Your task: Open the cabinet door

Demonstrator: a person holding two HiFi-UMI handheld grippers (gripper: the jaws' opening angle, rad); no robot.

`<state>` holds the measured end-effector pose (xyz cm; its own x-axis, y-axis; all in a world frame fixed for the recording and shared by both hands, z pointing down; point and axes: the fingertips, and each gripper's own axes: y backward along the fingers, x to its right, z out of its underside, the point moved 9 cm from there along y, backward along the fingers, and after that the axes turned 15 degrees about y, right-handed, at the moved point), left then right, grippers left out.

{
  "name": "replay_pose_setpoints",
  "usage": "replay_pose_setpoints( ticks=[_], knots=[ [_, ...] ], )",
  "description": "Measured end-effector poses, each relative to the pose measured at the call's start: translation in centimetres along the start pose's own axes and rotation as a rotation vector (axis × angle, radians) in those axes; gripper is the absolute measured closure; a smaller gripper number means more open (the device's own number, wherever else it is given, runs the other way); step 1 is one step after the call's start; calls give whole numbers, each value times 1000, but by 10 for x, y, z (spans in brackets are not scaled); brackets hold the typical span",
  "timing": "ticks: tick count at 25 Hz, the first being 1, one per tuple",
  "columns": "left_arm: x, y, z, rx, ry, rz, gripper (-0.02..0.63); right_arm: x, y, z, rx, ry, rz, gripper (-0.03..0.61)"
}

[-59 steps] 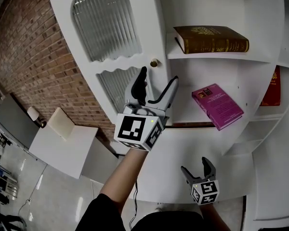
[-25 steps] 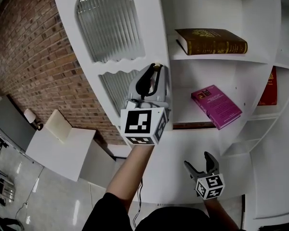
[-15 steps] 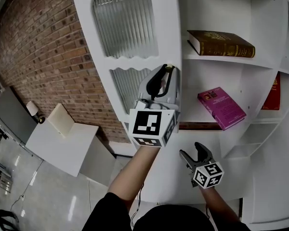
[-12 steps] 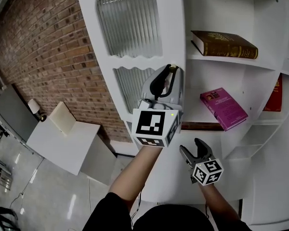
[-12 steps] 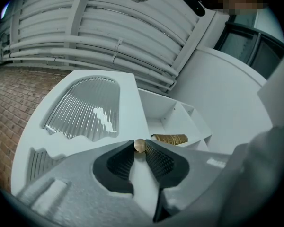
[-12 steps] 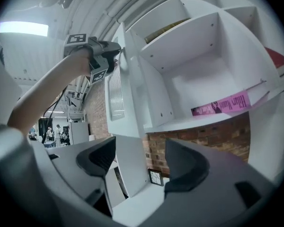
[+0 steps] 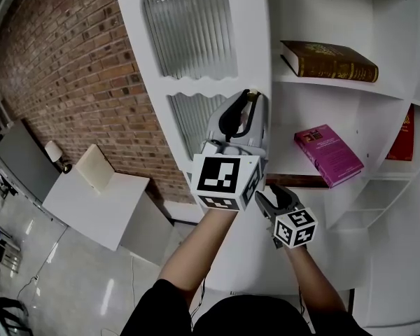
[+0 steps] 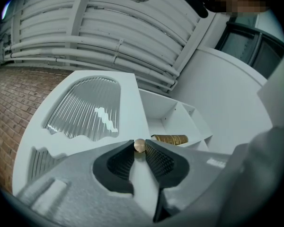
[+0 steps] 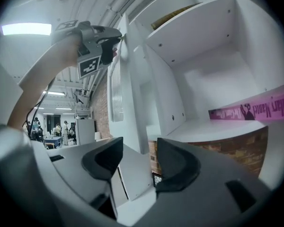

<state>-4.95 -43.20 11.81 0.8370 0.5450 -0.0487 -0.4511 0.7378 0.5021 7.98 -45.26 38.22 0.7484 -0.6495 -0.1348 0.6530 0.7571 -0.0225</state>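
Observation:
The white cabinet door (image 7: pixel 196 47) has ribbed glass panes and a small brass knob (image 7: pixel 252 93) at its right edge. My left gripper (image 7: pixel 246 103) is shut on that knob; in the left gripper view the knob (image 8: pixel 139 145) sits pinched between the ribbed black pads (image 8: pixel 158 159). The door stands swung out from the shelves. My right gripper (image 7: pixel 274 196) hangs just below and right of the left one, level, its jaws closing with nothing between them. In the right gripper view the gap (image 9: pixel 139 160) shows only the door's lower part behind it.
Open shelves hold a brown book (image 7: pixel 329 60), a pink book (image 7: pixel 329 155) and a red book (image 7: pixel 406 135). A brick wall (image 7: pixel 70 82) runs left of the cabinet, with a low white table (image 7: pixel 98 201) beside it.
My left gripper closed on the knob and the door has swung out a little. The right gripper rose toward the left hand and its jaws narrowed.

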Motion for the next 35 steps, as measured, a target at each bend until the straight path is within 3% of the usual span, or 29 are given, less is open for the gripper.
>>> replay_pose_setpoints(
  ticks=[3, 9, 17, 30, 35],
  knots=[
    [0, 0, 0, 5, 7, -3, 529, 1, -4, -2, 3, 18, -4, 375],
    [1, 1, -1, -12, 6, -14, 529, 3, -10, -2, -12, 50, -34, 477],
    [7, 6, -6, -26, -15, -42, 532, 0, -5, -4, -10, 97, -77, 491],
    [13, 38, -22, 3, 71, -74, 534, -26, 14, -8, 14, 131, -134, 509],
    [12, 59, -29, 16, 97, -53, 534, -52, 25, -8, -5, 134, -111, 512]
  ],
)
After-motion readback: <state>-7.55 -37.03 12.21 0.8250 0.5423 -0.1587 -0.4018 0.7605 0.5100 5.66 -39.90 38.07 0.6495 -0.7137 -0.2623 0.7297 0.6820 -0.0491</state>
